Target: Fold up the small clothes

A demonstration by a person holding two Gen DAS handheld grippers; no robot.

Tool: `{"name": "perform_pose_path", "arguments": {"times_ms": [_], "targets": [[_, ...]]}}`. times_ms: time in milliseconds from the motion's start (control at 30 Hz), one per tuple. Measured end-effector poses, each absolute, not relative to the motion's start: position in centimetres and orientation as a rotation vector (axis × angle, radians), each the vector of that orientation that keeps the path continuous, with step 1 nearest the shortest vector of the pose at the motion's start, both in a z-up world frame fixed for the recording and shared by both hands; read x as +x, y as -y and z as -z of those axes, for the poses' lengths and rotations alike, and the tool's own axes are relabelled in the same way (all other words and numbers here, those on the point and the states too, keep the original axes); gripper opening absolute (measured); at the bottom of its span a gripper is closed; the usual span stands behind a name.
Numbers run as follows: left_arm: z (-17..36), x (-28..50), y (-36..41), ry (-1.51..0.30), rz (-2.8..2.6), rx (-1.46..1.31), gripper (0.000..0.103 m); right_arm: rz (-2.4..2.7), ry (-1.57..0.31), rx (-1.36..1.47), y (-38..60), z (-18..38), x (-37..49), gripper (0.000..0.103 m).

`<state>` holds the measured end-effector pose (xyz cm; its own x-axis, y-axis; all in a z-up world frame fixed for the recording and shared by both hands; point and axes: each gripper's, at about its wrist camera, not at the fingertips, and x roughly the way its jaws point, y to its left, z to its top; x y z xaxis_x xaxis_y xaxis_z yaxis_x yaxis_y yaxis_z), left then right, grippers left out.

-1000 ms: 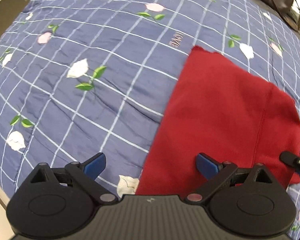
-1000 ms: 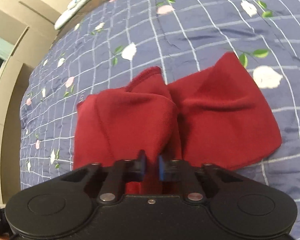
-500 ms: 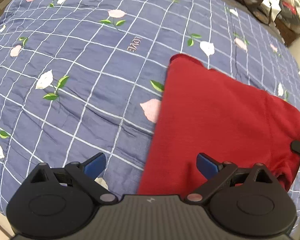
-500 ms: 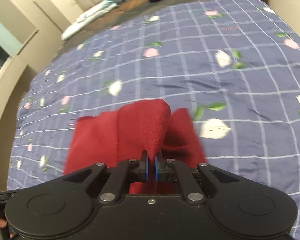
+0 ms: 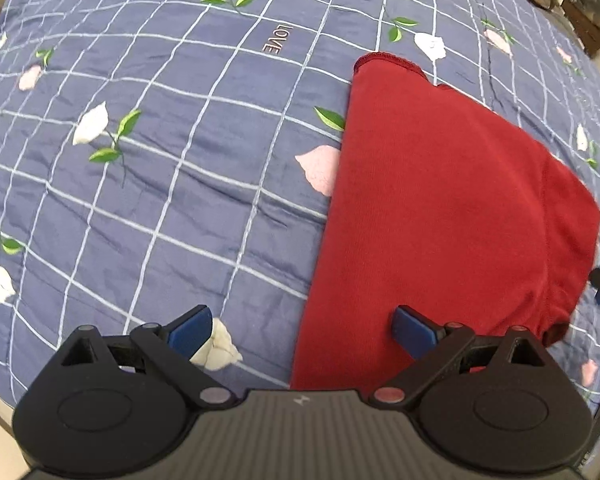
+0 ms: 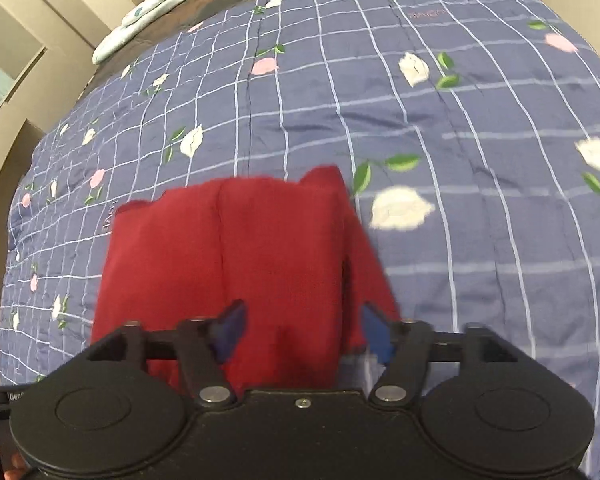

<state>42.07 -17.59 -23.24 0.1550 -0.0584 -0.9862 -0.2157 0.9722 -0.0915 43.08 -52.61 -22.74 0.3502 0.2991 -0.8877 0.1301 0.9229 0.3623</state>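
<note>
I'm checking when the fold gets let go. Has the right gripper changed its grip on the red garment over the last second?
Yes. The right gripper, shut on the red garment before, now has its jaws apart, and the cloth lies folded on the blue quilt.

Your left tool hangs wide apart over the folded red garment, whose left edge runs between its fingers, on the blue checked floral bedspread.

"love" stitched on the blue checked bedspread
</note>
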Motion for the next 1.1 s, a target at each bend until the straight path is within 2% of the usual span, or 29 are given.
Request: {"name": "perform_pose_path", "arguments": {"times_ms": [167, 333, 467, 500, 533, 567, 867, 1100], "targets": [[22.8, 41.3, 16.8, -1.432, -0.099, -0.252, 0.099, -0.198, -1.238, 0.488, 50.4, 21.9, 38.0, 0.067], [23.2, 40.7, 16.7, -1.471, -0.04, -0.291, 0.099, -0.367, -1.327, 0.466, 45.6, 23.1, 35.0, 0.05], [23.5, 40.5, 17.2, -1.498, -0.016, -0.303, 0.099, -0.354, -1.351, 0.487, 43.3, 25.0, 35.3, 0.043], [23.5, 40.4, 17.3, -1.499, -0.014, -0.303, 0.099, -0.335, -1.357, 0.498, 43.1, 25.5, 35.5, 0.031], [23.5, 40.4, 17.4, -1.5, -0.014, -0.3, 0.099, -0.317, -1.359, 0.499, 42.9, 25.9, 35.8, 0.013], [23.6, 40.4, 17.4, -1.502, -0.015, -0.295, 0.099, -0.302, -1.353, 0.488, 42.8, 25.9, 36.0, 0.007], [24.6, 40.8, 17.4, -1.532, -0.018, -0.252, 0.097, -0.433, -1.268, 0.238, 43.3, 21.8, 34.6, 0.005], [25.0, 40.9, 16.3, -1.552, -0.046, -0.229, 0.093, -0.423, -1.337, 0.177, 43.3, 23.3, 34.7, 0.005]]}}
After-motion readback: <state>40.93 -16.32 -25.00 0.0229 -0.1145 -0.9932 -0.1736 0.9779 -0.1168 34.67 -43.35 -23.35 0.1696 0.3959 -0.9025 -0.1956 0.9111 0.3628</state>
